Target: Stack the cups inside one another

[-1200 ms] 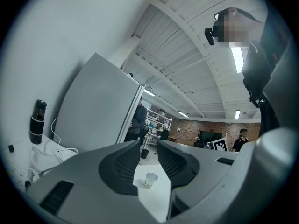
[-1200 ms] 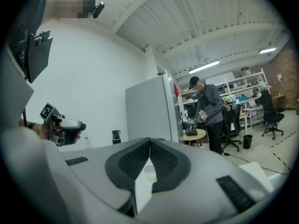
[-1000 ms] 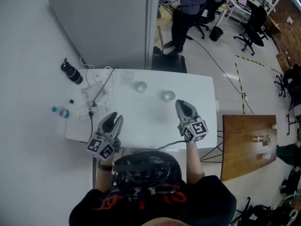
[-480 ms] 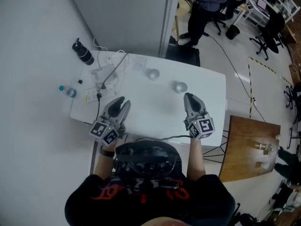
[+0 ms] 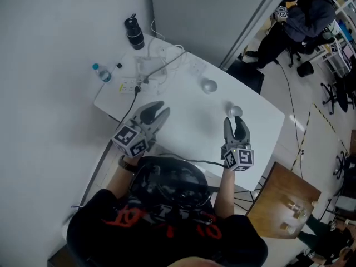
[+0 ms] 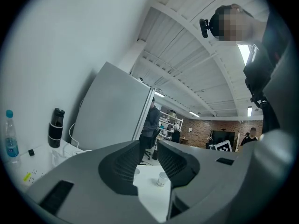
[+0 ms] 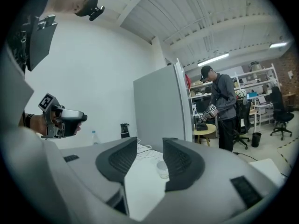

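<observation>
Two small pale cups stand apart on the white table (image 5: 183, 121): the far cup (image 5: 208, 85) and the near cup (image 5: 236, 112). My right gripper (image 5: 236, 122) is just short of the near cup. Its jaws are opening with nothing between them, and a cup (image 7: 162, 169) shows through the gap of the right gripper (image 7: 149, 142). My left gripper (image 5: 161, 109) hovers open and empty over the table's left half. Ahead of the left gripper (image 6: 149, 144), one cup (image 6: 162, 178) shows well beyond the jaws, the other cup (image 6: 136, 171) partly hidden behind the left jaw.
A black bottle (image 5: 134, 32), a water bottle (image 5: 101, 72) and a tangle of white cables with a power strip (image 5: 146, 70) sit at the table's far left corner. A grey partition (image 5: 211, 15) stands behind. A wooden table (image 5: 283, 196) is at the right, and a person (image 5: 300, 15) stands beyond.
My right gripper's jaws have parted from shut, and it has moved forward to the near cup. The left gripper has also shifted forward over the table. The head view has swung.
</observation>
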Demonstrator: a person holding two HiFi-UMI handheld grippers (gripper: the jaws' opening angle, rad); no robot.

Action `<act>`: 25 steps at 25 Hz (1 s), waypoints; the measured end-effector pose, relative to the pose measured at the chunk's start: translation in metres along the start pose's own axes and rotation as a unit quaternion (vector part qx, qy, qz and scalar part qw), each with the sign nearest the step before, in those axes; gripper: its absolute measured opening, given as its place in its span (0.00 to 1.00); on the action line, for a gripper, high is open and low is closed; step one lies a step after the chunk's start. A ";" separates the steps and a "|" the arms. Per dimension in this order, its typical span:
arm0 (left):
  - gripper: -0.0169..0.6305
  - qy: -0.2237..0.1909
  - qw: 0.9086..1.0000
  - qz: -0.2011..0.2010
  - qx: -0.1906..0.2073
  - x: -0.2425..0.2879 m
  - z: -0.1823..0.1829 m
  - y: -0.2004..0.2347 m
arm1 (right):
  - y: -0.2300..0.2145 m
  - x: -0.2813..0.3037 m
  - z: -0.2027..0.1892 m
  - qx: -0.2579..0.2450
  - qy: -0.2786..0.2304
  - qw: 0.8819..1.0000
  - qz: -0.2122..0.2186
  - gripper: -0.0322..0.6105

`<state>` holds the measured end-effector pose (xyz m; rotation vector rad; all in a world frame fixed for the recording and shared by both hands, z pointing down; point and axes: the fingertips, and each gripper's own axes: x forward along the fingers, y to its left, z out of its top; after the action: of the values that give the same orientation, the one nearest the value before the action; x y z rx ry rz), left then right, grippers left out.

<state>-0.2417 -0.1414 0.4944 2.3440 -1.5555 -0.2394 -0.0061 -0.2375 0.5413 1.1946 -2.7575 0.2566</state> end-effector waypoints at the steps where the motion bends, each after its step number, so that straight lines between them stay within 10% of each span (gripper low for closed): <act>1: 0.22 -0.001 1.000 0.004 0.000 -0.003 0.000 0.003 | 0.000 0.004 -0.003 0.000 0.004 1.000 -0.001 0.36; 25: 0.22 -0.027 0.995 0.091 -0.013 -0.040 0.008 0.034 | -0.021 0.118 -0.098 0.030 0.139 0.989 0.039 0.70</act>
<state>-0.2889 -0.1179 0.4977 2.1753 -1.7691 -0.2795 -0.0658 -0.3157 0.6604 0.9806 -2.5708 0.4771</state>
